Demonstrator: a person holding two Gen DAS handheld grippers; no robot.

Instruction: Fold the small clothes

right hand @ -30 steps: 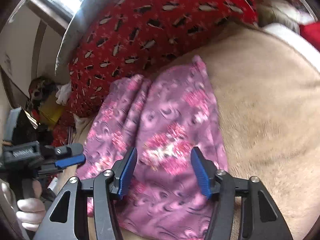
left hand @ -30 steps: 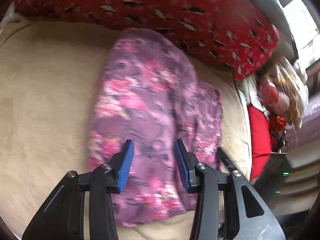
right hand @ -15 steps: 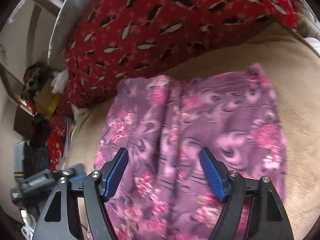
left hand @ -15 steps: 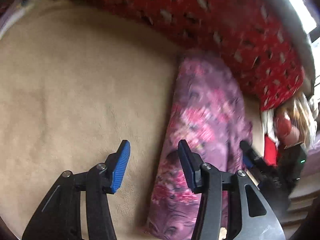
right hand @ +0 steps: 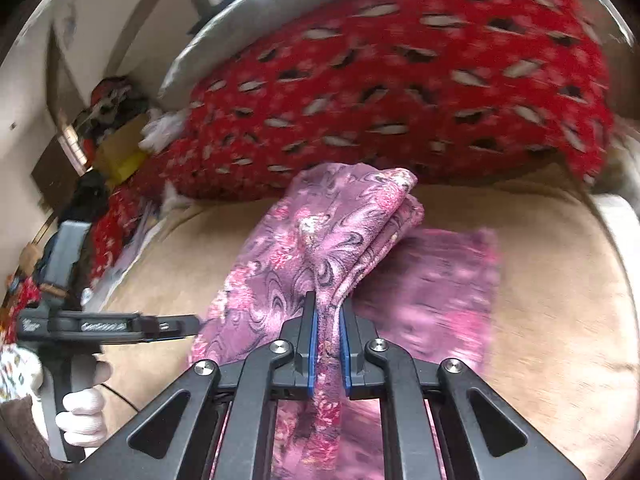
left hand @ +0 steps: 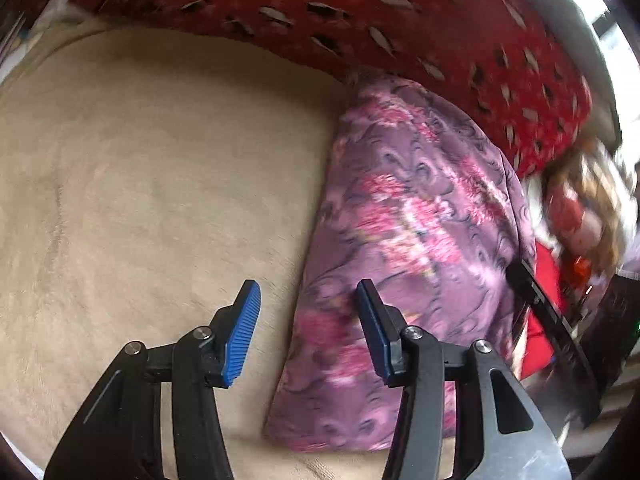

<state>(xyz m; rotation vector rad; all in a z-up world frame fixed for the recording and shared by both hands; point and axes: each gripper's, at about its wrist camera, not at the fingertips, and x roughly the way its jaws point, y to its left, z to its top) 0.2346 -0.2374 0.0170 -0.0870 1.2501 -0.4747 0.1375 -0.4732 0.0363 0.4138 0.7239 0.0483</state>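
The purple floral garment [right hand: 332, 240] is lying on the beige cushion [left hand: 140, 168], its long axis running from the near edge, at six o'clock, up toward the red patterned pillow [right hand: 392, 92] at twelve. The right gripper [right hand: 328, 344] is pinching a bunched fold of it: the blue pads are nearly together with the cloth squeezed between them, and the gathered part is standing up off the cushion while a flat layer is spreading out toward three o'clock beneath it. That hand is plainly the nearer one, already in the fabric.

The left gripper [left hand: 308, 328] is hovering partly open, with nothing between its pads. In its own view the garment is lying at about one o'clock, the near long edge passing just under the right-hand pad, the other pad hanging over bare cushion. I would judge the coming move turns on carrying the pinched fold along that long axis, with the left gripper free to steady the near edge.
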